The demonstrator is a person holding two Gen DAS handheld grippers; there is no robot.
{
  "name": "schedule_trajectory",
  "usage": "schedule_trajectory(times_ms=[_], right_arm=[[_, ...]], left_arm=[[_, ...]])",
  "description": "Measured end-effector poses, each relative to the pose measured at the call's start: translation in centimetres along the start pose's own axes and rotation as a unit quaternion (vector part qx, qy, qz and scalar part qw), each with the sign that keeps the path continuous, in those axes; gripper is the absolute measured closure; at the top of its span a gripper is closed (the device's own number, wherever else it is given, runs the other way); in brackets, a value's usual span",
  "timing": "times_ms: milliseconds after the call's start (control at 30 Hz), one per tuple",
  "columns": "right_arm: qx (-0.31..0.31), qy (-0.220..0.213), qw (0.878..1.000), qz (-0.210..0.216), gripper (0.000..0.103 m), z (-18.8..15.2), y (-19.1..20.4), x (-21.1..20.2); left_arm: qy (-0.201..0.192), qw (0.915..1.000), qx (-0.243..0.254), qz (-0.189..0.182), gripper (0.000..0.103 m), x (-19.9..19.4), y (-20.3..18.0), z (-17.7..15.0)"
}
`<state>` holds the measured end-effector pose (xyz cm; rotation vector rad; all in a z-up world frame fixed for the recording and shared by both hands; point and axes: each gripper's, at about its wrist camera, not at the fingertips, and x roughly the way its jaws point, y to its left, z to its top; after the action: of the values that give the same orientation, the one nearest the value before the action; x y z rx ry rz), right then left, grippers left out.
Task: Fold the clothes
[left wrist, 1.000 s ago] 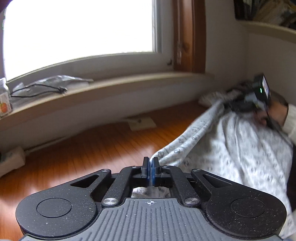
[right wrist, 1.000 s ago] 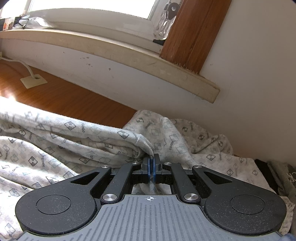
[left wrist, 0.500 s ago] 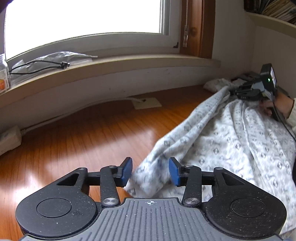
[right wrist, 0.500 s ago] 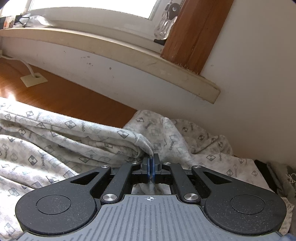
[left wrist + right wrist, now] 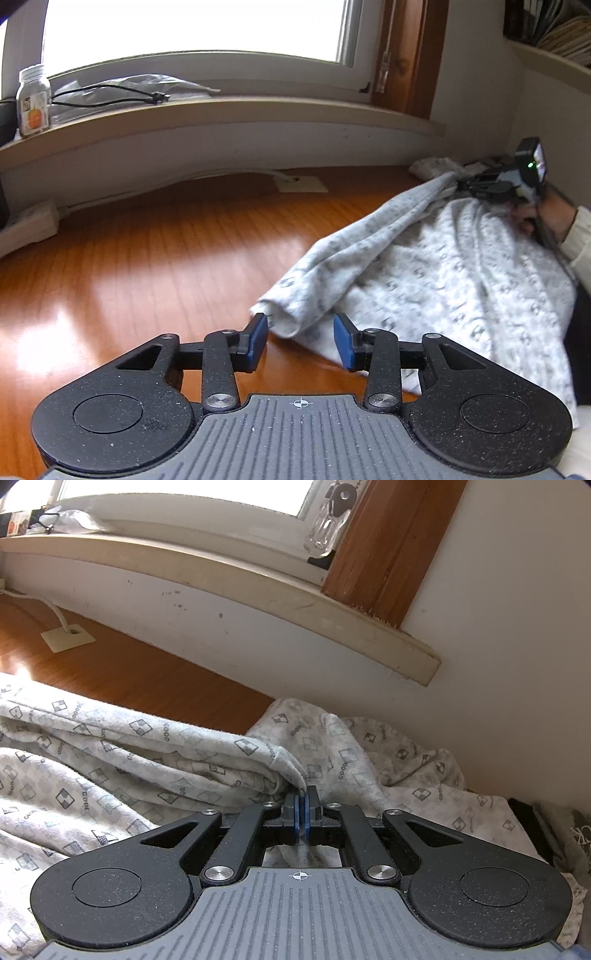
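Two low wrist views close over the patterned cloth [image 5: 436, 266], both facing the window sill [image 5: 258, 587].

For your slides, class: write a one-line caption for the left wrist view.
Left gripper, closing, at a patterned garment's corner on the wooden floor; right gripper pinches its far end.

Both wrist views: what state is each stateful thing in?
Left gripper: jaws closing, garment's end just ahead, not gripped.
Right gripper: shut on the cloth.
Grey patterned garment: rumpled, unfolded, on the wooden floor.
Glass jar on the sill: upright, lidded.
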<state>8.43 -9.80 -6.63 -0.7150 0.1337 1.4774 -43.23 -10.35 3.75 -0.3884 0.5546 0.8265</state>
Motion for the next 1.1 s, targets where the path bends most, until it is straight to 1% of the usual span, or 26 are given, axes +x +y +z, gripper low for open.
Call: schedule_trajectory(times_ms=[133,267,333,367,400,433,500,533,600,633,733,800,833,900,967,1033,1100], right_arm=[[-0.002,0.0,1.0,-0.001,0.099,0.0,0.1,0.0],[-0.001,0.001,1.0,-0.001,0.099,0.0,0.0,0.0],[-0.001,0.001,1.0,-0.001,0.099,0.0,0.0,0.0],[-0.001,0.001,1.0,-0.001,0.099,0.0,0.0,0.0],[-0.001,0.001,1.0,-0.001,0.099,0.0,0.0,0.0],[-0.001,0.001,1.0,-0.001,0.099,0.0,0.0,0.0],[0.0,0.0,1.0,-0.001,0.099,0.0,0.0,0.0],[0.003,-0.003,1.0,0.0,0.099,0.0,-0.1,-0.1],[0.01,-0.01,1.0,0.004,0.099,0.0,-0.3,-0.4],[0.014,-0.011,1.0,0.005,0.099,0.0,-0.5,-0.5],[0.018,-0.009,1.0,0.007,0.099,0.0,-0.7,-0.4],[0.015,-0.013,1.0,0.005,0.1,0.0,-0.6,-0.5],[0.014,-0.018,1.0,0.003,0.1,0.0,-0.5,-0.7],[0.017,-0.038,0.999,-0.002,0.1,-0.1,-0.7,-1.4],[0.019,-0.055,0.998,-0.006,0.1,0.3,-1.1,-2.2],[0.015,-0.084,0.996,-0.009,0.101,1.8,-2.0,-4.2],[0.001,-0.118,0.993,-0.025,0.101,4.3,-3.0,-6.8]], left_arm=[[-0.022,0.9994,-0.001,-0.026,0.062,0.2,-0.6,0.5],[-0.026,0.9988,-0.018,-0.038,0.062,1.1,-0.4,1.0],[-0.024,0.9987,-0.031,-0.03,0.072,1.6,0.0,1.1],[-0.029,0.9984,-0.038,-0.028,0.093,1.7,0.3,1.2],[-0.033,0.9981,-0.046,-0.026,0.102,1.7,0.7,1.2],[-0.041,0.9976,-0.051,-0.021,0.102,1.6,0.9,1.3],[-0.078,0.9954,-0.055,0.009,0.102,0.5,1.3,1.6],[-0.099,0.993,-0.061,0.024,0.102,-0.3,1.5,1.7],[-0.121,0.9885,-0.083,0.036,0.102,-1.0,2.4,2.2],[-0.125,0.9874,-0.088,0.041,0.102,-1.2,2.6,2.4],[-0.079,0.9938,-0.063,0.046,0.102,0.8,1.9,2.6],[-0.067,0.9951,-0.064,0.033,0.102,1.7,1.8,2.4],[-0.07,0.9947,-0.069,0.029,0.102,1.9,2.0,2.3],[-0.088,0.9927,-0.078,0.031,0.102,1.7,2.2,2.3],[-0.112,0.9894,-0.085,0.038,0.102,0.8,2.5,3.1],[-0.141,0.9858,-0.08,0.042,0.102,-0.6,2.4,4.7],[-0.168,0.9821,-0.071,0.046,0.102,-2.3,2.1,6.7]])
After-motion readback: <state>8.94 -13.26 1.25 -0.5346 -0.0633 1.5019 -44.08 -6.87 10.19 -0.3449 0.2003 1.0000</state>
